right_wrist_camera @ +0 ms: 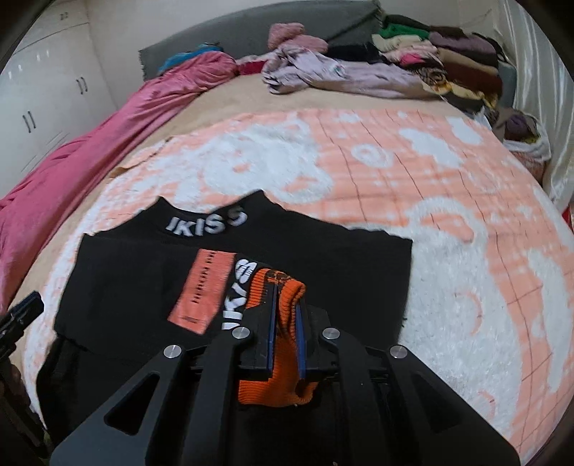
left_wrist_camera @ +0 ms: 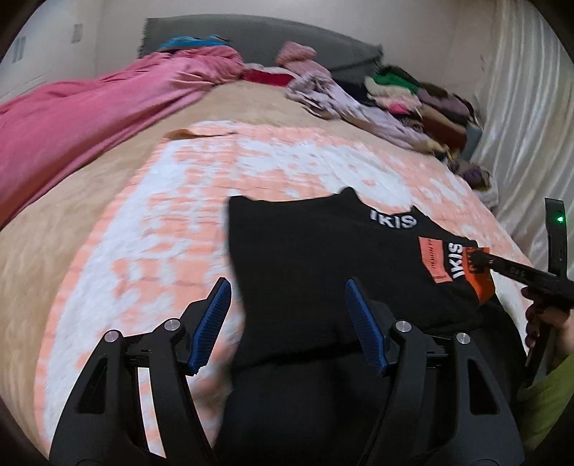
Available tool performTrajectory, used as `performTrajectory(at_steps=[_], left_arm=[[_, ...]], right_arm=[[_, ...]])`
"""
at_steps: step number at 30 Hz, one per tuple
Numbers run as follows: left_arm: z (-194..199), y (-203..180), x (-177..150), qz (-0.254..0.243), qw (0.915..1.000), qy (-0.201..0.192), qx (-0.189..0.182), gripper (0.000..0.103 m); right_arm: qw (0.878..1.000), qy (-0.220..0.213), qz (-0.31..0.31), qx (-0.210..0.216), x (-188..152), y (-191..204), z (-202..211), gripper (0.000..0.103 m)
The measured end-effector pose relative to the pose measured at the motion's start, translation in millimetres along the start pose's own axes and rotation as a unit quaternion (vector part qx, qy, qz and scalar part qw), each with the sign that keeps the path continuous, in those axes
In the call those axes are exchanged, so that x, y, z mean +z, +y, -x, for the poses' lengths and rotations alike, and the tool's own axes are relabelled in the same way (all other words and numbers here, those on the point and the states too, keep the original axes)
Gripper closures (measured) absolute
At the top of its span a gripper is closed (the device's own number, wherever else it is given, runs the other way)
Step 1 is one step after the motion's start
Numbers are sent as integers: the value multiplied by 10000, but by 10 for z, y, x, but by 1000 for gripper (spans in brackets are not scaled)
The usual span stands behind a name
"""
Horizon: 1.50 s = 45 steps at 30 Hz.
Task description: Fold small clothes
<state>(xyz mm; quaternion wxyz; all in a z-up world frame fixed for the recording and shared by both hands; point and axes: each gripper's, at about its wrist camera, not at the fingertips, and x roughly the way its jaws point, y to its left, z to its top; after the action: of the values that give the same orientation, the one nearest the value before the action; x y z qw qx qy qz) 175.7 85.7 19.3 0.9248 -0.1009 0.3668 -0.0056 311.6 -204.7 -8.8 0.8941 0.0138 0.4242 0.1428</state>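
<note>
A small black top (left_wrist_camera: 315, 258) with white "IKISS" lettering and an orange patch lies on the pink-and-white blanket (left_wrist_camera: 150, 222); it also shows in the right wrist view (right_wrist_camera: 136, 286). My left gripper (left_wrist_camera: 287, 301) is open and empty, hovering over the top's near left part. My right gripper (right_wrist_camera: 287, 304) is shut on the orange ribbed cuff (right_wrist_camera: 283, 372) of the top's sleeve, held over the body of the top. It shows in the left wrist view (left_wrist_camera: 479, 260) at the right, pinching that cuff.
A pink cover (left_wrist_camera: 71, 118) lies along the left of the bed. A lilac garment (right_wrist_camera: 344, 75) and a pile of clothes (right_wrist_camera: 448, 61) sit at the far end by a grey headboard (right_wrist_camera: 251, 28). White curtain (left_wrist_camera: 531, 107) is at the right, cupboards (right_wrist_camera: 43, 93) at the left.
</note>
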Motion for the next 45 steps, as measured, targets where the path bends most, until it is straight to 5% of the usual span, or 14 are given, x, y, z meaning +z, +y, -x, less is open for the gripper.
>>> performTrajectory(at_steps=[4, 10, 15, 18, 21, 26, 32, 41, 45], left_arm=[[-337, -132, 67, -44, 9994, 345, -91, 45], [-551, -34, -113, -61, 9986, 445, -281, 45], [-492, -34, -137, -83, 9988, 355, -324, 45], [-450, -31, -149, -119, 9989, 294, -358, 45], [-430, -24, -152, -175, 9987, 299, -385, 45], [-398, -37, -170, -219, 9987, 282, -353, 44], [-433, -37, -190, -246, 9985, 336, -354, 43], [-327, -11, -207, -239, 9986, 219, -411, 42], [-147, -38, -192, -291, 9986, -29, -436, 41]], right_arm=[[9995, 43, -306, 1, -48, -138, -80, 78], [9940, -157, -828, 700, -160, -352, 113, 57], [9913, 185, -903, 940, -294, -327, 18, 56], [9933, 170, -788, 832, -335, -239, -9, 85], [9926, 12, -818, 896, -332, -231, 77, 94], [9960, -131, -621, 632, -359, -204, 304, 95], [9997, 85, -245, -31, -471, -189, 68, 93], [9990, -166, -143, -382, -453, -120, 217, 78], [9983, -545, -27, -182, -436, 38, 401, 60]])
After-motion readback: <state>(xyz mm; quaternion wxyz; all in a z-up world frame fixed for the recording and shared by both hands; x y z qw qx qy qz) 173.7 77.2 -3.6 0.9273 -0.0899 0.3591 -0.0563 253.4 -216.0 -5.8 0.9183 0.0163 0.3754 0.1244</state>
